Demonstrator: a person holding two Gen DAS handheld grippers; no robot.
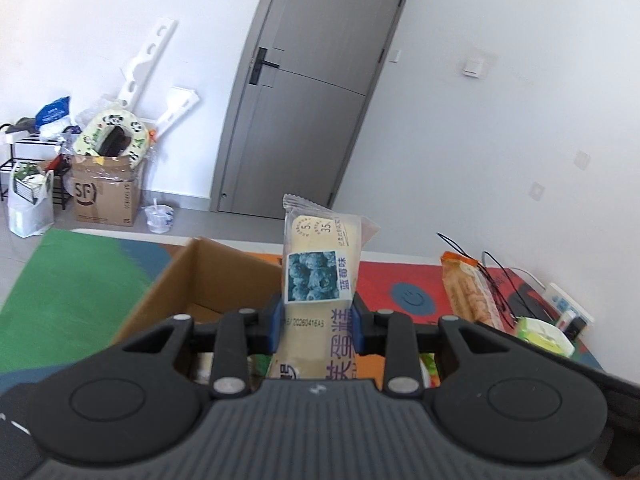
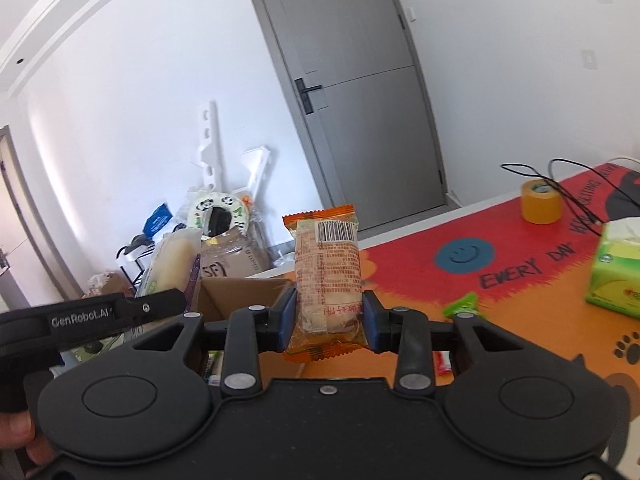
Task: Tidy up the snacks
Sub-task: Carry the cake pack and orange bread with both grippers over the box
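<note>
My left gripper [image 1: 316, 326] is shut on a cream blueberry cake packet [image 1: 320, 264], held upright above the open cardboard box [image 1: 208, 280]. My right gripper [image 2: 330, 322] is shut on an orange snack packet [image 2: 328, 280], also upright, just right of the same box [image 2: 240, 292]. In the right wrist view the left gripper [image 2: 120, 312] and its packet [image 2: 176, 264] show at the left. The orange packet also shows in the left wrist view [image 1: 468, 292]. More snacks lie in the box under the left gripper, mostly hidden.
The table has a colourful mat [image 2: 500, 264]. On it are a green tissue box [image 2: 616, 276], a yellow tape roll [image 2: 540, 202], black cables [image 2: 576, 188], a green wrapper [image 2: 462, 306] and a power strip [image 1: 568, 308]. A grey door [image 1: 316, 80] and floor clutter stand behind.
</note>
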